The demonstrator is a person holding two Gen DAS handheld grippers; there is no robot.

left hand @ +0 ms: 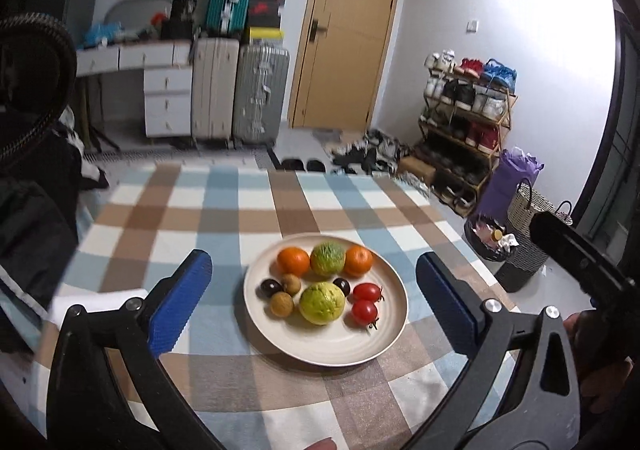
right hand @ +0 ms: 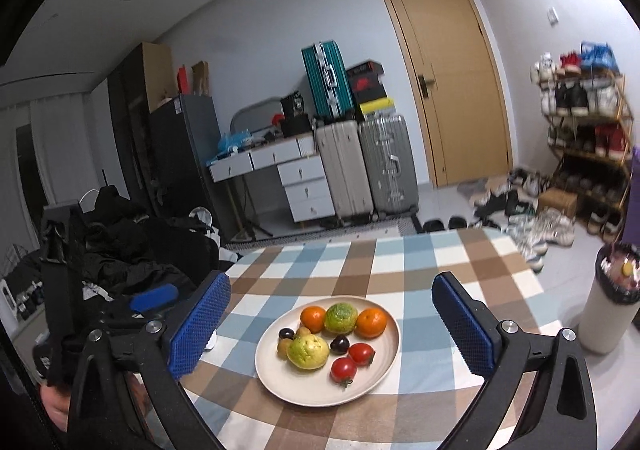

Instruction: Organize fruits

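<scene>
A cream plate rests on the checked tablecloth. On it lie two oranges, two green guavas, two red tomatoes, two dark round fruits and two brown longans. My left gripper hovers open above the plate's near side, nothing between its blue pads. My right gripper is open too, over the plate. The other gripper's blue finger shows at left in the right wrist view.
Dark clothes are piled left of the table. A bin stands at the table's right edge beside a woven basket. Suitcases, a desk, a door and a shoe rack line the far walls.
</scene>
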